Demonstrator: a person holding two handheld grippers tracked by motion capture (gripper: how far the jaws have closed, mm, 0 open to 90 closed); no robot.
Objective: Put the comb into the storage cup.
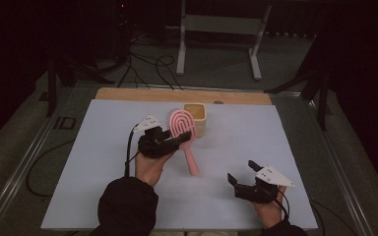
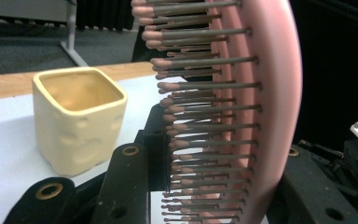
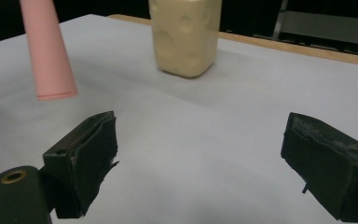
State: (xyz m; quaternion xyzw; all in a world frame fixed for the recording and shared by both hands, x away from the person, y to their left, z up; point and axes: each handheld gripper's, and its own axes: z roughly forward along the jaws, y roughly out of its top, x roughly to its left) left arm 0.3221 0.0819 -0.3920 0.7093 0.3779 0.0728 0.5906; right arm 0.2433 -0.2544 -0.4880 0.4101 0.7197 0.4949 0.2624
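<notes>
Now, the left hand-held gripper (image 1: 182,139) has its jaws clamped across the head of a pink hairbrush (image 1: 183,132), one jaw against the bristle side and the other against the smooth back, as its own view makes plain. So the pick-up looks done: the brush is off the white surface (image 1: 103,196), carried in the air near the middle, and in the right gripper view the handle tip (image 3: 51,79) hangs clear above the sheet with a gap beneath it.

Over to the right hand-held gripper (image 1: 242,173): jaws spread wide, nothing between them, hovering low near the front edge, well apart from the brush.

And the brush itself? Its long axis runs head-up, handle-down, steeply tilted: from above, the oval head sits toward the far side, and the handle (image 1: 191,160) slants back toward the person and slightly right. Bristles (image 2: 200,112) point sideways, toward the left in the left gripper view, facing the cup.

Just beyond the head stands a cream, square-mouthed ceramic cup (image 1: 197,118), upright, open and empty as far as I can see.

What's left, I'd judge, is the placing: bringing the handle over that opening and lowering it in. The handle end already points downward, which suits that, but it sits on the near side of the cup, not above it.
</notes>
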